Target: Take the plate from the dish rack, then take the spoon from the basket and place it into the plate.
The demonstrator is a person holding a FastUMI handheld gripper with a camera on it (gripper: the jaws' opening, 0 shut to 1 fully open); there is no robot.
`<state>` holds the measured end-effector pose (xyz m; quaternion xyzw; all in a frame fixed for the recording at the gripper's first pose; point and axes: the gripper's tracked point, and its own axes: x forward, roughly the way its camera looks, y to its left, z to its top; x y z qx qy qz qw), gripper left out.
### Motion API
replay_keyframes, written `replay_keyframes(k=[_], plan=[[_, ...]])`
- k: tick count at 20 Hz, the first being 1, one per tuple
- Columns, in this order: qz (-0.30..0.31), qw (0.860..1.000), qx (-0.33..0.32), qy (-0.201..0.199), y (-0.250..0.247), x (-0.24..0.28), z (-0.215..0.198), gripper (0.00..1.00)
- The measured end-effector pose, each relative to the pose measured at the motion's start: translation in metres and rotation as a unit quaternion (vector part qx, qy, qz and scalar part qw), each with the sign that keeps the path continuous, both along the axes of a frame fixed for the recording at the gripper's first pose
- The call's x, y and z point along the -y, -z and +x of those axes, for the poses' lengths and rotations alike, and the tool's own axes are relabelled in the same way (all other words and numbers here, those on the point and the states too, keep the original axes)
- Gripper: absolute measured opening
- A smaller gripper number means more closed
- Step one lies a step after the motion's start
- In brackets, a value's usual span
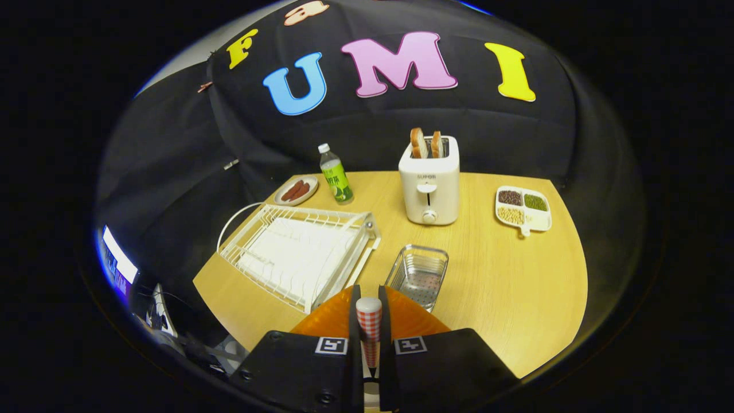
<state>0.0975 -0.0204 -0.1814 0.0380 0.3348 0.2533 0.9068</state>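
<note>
The gripper (369,307) is clenched on a spoon with a red-and-white checked handle (369,321), both fingers pressing its sides; the handle's rounded end stands up between the fingertips, and the bowl end is hidden below. Directly beneath the fingers lies an orange round plate (327,318), resting on the light wooden table (516,287), so the spoon hangs over the plate; contact between the two cannot be told. Just beyond the plate sits a small rectangular metal mesh basket (417,275), and to its left a white wire dish rack (298,252) on a white tray. Farther back stand a white toaster (430,189) with two bread slices (426,143) raised in its slots, a green-labelled plastic bottle (336,175), a small oval dish of sausages (296,190), and a white divided tray of beans (523,209) well apart to the right.
</note>
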Motion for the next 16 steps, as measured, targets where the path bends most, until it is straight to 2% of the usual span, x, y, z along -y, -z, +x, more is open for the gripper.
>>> replay_keyframes(k=[4, 7, 16], plan=[[-0.022, 0.999, -0.040, -0.023, 0.047, -0.015, -0.021, 0.15], [-0.033, 0.997, -0.065, -0.023, 0.072, -0.023, -0.028, 0.15], [-0.058, 0.995, -0.081, -0.021, 0.093, -0.027, -0.027, 0.17]])
